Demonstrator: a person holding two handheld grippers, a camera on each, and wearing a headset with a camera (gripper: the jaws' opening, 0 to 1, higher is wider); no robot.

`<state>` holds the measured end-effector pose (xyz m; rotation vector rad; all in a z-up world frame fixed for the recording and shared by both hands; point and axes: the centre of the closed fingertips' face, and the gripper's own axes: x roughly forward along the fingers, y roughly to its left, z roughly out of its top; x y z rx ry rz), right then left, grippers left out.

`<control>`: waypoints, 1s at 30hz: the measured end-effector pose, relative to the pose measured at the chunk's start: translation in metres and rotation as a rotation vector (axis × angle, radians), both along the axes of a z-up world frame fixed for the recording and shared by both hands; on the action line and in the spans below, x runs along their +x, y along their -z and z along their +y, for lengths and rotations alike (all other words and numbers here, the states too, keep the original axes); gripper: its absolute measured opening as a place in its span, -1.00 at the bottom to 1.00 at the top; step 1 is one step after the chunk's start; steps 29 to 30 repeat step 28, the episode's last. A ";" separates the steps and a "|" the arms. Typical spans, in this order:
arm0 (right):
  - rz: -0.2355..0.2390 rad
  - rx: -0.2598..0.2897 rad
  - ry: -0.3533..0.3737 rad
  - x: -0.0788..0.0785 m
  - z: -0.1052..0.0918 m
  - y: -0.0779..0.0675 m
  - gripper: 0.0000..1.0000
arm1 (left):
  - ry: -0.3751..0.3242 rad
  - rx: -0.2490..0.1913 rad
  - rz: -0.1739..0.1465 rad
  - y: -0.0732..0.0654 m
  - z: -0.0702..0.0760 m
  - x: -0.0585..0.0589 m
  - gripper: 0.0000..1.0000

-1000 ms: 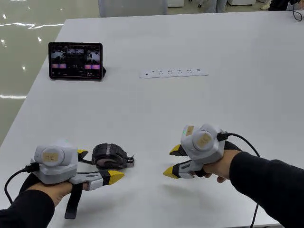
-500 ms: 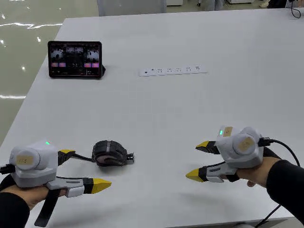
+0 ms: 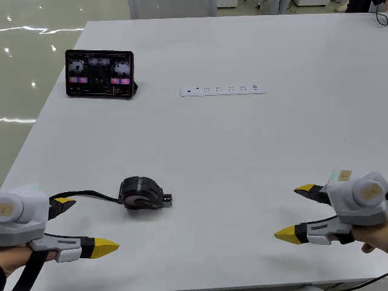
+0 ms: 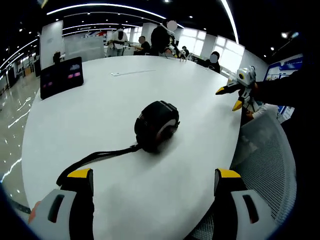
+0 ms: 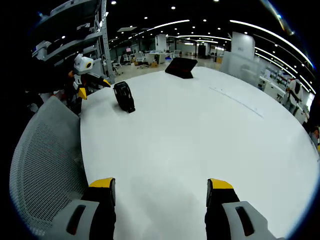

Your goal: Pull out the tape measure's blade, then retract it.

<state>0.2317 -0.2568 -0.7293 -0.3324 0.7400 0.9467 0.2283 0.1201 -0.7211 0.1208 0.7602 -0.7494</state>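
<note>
While its jaws gape | left hand-held gripper (image 3: 90, 224) | tape measure (image 3: 142, 193) just ahead

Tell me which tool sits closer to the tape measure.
The left tool: the tape measure lies just ahead of it, while the right tool is far off.

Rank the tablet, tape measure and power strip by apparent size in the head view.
1. tablet: covers the most area.
2. tape measure: nearer the camera, which makes it look larger.
3. power strip: longest of the three, but very thin, so least area.
</note>
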 end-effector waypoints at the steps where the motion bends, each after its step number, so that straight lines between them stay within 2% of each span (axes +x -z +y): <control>1: 0.006 0.006 0.014 0.001 -0.008 0.001 0.50 | -0.004 -0.005 0.001 -0.003 0.003 0.000 0.98; 9: 0.015 0.008 0.092 -0.003 -0.042 -0.003 0.63 | -0.030 -0.019 0.002 -0.012 0.017 -0.001 0.98; 11: 0.017 0.005 0.104 -0.006 -0.047 -0.004 0.66 | -0.033 -0.020 -0.007 -0.015 0.020 0.000 0.98; 13: 0.021 0.003 0.106 -0.007 -0.051 -0.003 0.71 | -0.035 -0.025 -0.004 -0.016 0.021 0.000 0.98; 14: 0.021 0.002 0.106 -0.009 -0.052 -0.003 0.72 | -0.037 -0.020 -0.013 -0.017 0.023 0.002 0.98; 16: 0.023 -0.005 0.108 -0.011 -0.056 -0.003 0.74 | -0.039 -0.026 -0.006 -0.018 0.025 0.001 0.98; 19: 0.027 -0.003 0.118 -0.011 -0.060 -0.004 0.76 | -0.047 -0.011 -0.015 -0.018 0.030 0.002 0.98; 24: 0.025 0.003 0.131 -0.010 -0.063 -0.005 0.78 | -0.043 0.003 -0.013 -0.018 0.036 0.001 0.98; 25: 0.025 0.002 0.132 -0.010 -0.063 -0.004 0.78 | -0.040 -0.001 -0.002 -0.017 0.036 -0.001 0.98; 27: 0.026 0.002 0.133 -0.011 -0.064 -0.004 0.78 | -0.035 0.008 -0.014 -0.018 0.037 0.000 0.98; 30: 0.028 0.005 0.133 -0.011 -0.063 -0.004 0.79 | -0.036 0.007 -0.012 -0.018 0.038 0.000 0.98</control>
